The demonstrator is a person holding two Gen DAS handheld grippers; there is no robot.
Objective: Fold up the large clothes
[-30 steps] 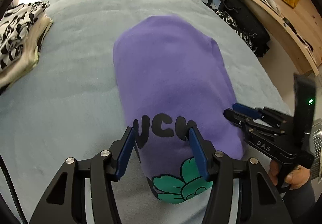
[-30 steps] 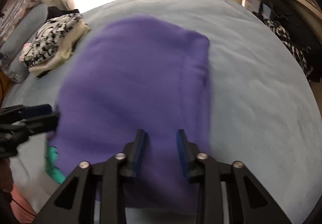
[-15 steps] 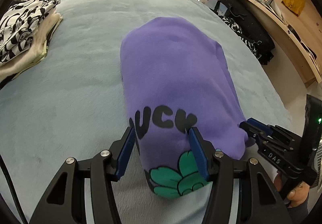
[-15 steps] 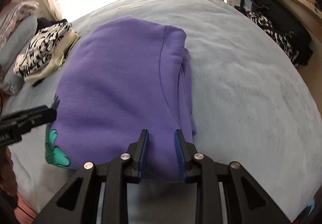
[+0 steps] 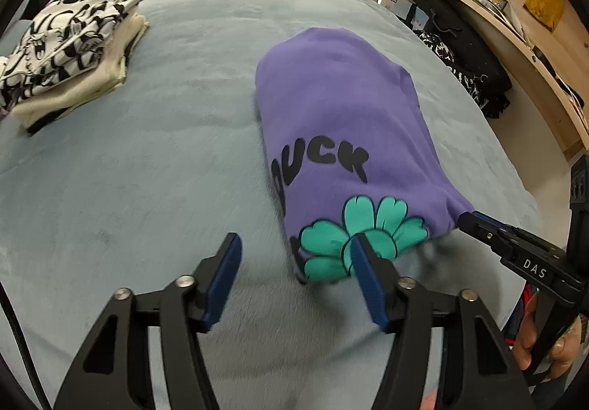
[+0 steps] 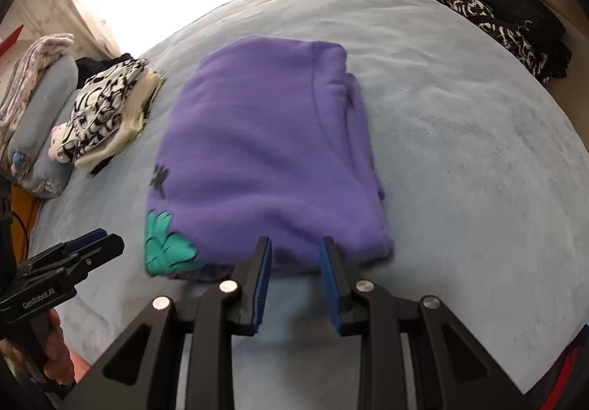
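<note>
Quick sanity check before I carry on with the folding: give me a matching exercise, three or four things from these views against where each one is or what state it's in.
Column 1:
1. purple sweatshirt
2. black-and-white patterned clothes
3. left gripper
4. black garment

Column 2:
A. stacked at the bed's far left
B. hanging beside the shelves on the right
C. folded, lying mid-bed
D. jaws opening, nothing between them

Pairs: 1-C, 2-A, 3-D, 4-B
</note>
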